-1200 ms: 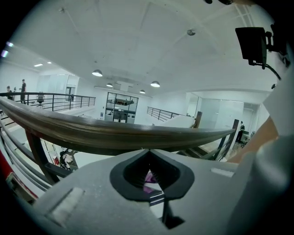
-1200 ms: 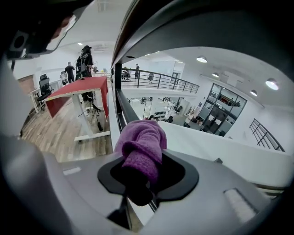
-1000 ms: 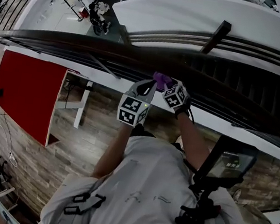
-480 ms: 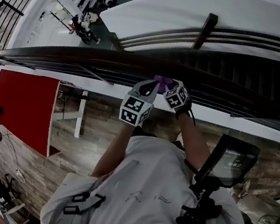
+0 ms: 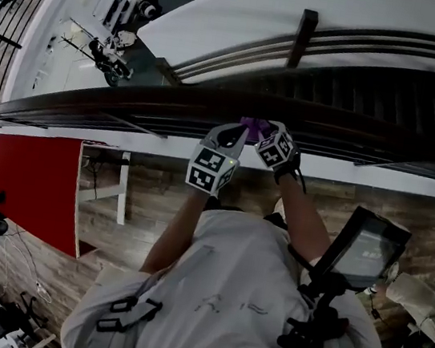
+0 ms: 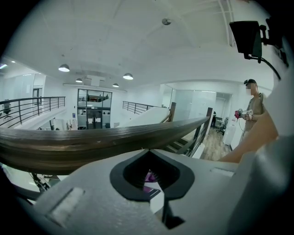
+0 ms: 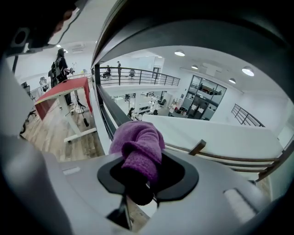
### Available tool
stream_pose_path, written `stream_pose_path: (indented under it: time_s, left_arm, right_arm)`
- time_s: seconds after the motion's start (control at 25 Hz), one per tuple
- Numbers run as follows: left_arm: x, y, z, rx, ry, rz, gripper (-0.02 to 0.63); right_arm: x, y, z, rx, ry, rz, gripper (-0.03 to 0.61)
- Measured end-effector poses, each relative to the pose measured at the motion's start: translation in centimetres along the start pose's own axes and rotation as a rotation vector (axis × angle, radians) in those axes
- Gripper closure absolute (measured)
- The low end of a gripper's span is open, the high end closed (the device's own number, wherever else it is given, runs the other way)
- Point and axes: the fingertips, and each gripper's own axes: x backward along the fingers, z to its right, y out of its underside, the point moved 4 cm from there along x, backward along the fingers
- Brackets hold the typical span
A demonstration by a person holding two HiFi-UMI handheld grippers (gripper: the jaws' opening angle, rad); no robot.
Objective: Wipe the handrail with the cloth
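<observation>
To your left a red tabletop (image 5: 34,182) on white legs (image 5: 122,187) stands on the wood-plank floor (image 5: 153,224). Ahead of you a staircase (image 5: 375,91) with dark treads runs beside a white wall (image 5: 307,4). Tripods (image 5: 106,51) stand on the level below. A dark screen (image 5: 364,252) sits at your right side. Round ceiling lights (image 6: 64,68) glow overhead, and a person (image 6: 253,108) stands far off

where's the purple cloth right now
Head view centre: the purple cloth is clamped in the right gripper at the dark handrail, just right of the left gripper.

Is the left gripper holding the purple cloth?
No, the purple cloth is clamped in the right gripper; the left gripper is shut on nothing.
</observation>
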Motion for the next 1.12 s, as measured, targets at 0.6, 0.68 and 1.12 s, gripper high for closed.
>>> stream_pose_path:
  time_s: [0.6, 0.68, 1.12]
  left_arm:
    - [-4.9, -0.6, 5.0, -0.064, 0.105, -0.048, 0.612]
    - [-5.7, -0.9, 5.9, -0.073, 0.123, -0.055, 0.612]
    - [-9.0, -1.1, 9.5, -0.121, 0.209, -0.094, 0.612]
  right_arm:
    - [3.3, 5.7, 5.9, -0.121, 0.094, -0.007, 0.46]
    - [3.8, 6.3, 6.7, -0.127, 0.104, -0.007, 0.462]
    - [5.9, 10.1, 10.4, -0.148, 0.17, -0.025, 0.463]
